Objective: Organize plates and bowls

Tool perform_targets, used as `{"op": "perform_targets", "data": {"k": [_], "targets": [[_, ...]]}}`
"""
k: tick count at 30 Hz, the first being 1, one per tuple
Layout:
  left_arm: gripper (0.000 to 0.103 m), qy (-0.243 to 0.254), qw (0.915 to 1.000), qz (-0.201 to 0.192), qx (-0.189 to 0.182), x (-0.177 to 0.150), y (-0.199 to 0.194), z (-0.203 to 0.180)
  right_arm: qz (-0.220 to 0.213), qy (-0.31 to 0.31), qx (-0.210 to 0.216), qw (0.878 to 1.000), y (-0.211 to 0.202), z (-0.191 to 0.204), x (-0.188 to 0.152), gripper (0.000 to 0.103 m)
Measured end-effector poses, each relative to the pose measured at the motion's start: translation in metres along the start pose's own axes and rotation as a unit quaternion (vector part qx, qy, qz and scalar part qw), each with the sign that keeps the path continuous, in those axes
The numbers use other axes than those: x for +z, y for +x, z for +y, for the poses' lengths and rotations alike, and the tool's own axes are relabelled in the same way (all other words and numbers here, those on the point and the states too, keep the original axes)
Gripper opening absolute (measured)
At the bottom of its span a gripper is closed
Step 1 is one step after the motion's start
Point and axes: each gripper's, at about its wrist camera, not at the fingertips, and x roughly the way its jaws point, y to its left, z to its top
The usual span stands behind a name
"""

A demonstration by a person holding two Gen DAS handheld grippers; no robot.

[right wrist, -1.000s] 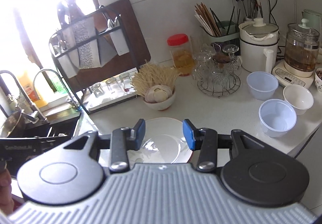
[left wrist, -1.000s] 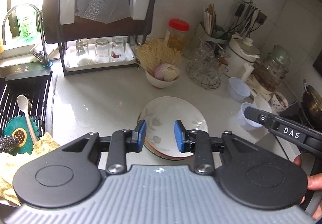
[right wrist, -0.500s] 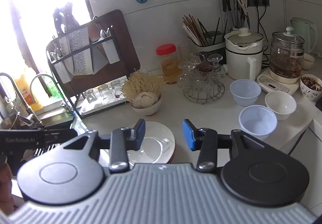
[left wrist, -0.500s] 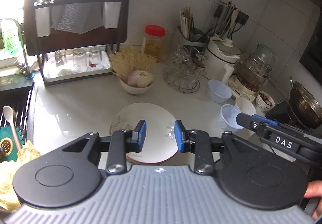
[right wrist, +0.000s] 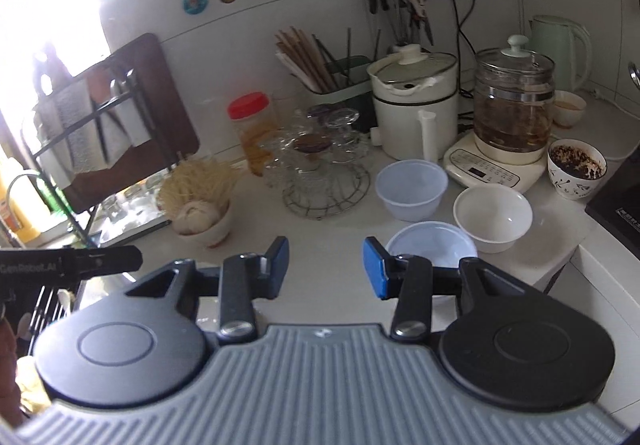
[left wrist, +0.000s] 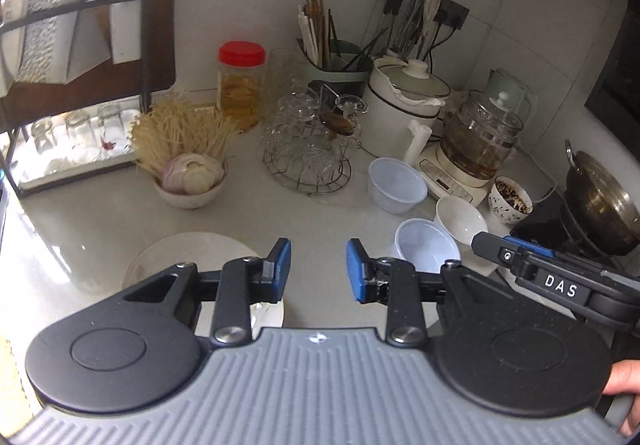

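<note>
A white plate (left wrist: 188, 253) lies on the counter, partly hidden under my left gripper (left wrist: 316, 271), which is open and empty above the counter. Three bowls stand to the right: a translucent plastic bowl (left wrist: 396, 185) (right wrist: 412, 189) at the back, a white ceramic bowl (left wrist: 460, 219) (right wrist: 494, 217), and a nearer translucent plastic bowl (left wrist: 424, 249) (right wrist: 430, 245). My right gripper (right wrist: 326, 271) is open and empty, its right finger just in front of the nearer plastic bowl. It shows at the right of the left wrist view (left wrist: 520, 261).
A bowl of garlic and noodles (left wrist: 188, 181), a wire rack of glasses (left wrist: 308, 157), a red-lidded jar (left wrist: 241, 85), a white pot (left wrist: 404, 105), a glass kettle on its base (left wrist: 480, 149), a patterned cup (right wrist: 576, 169), a dish rack (left wrist: 72, 85) and a wok (left wrist: 600, 201) crowd the counter.
Both grippers have swung right, away from the plate and toward the bowls. The plate has slid to the lower left in the left wrist view and out of the right wrist view.
</note>
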Motion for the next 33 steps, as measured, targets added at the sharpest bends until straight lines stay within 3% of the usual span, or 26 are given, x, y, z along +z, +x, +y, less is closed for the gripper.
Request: {"op": "perform_targets", "data": {"k": [13,29,33], "targets": [[0.039,0.014,0.9981,0.06,-0.003,0.033,0.105,-0.043,0.033,0.06,-0.034,0.997,0.05,-0.076,0.01,0.045],[0.04,0.028,0.9906,0.134,-0.012,0.026,0.203,-0.071,0.102,0.18,-0.049,0.977,0.095,-0.156,0.001,0.045],[0.04,0.028,0.9869,0.159,-0.009,0.023,0.224,-0.078,0.126,0.225,-0.047,0.965,0.105,-0.177,-0.007,0.061]]}}
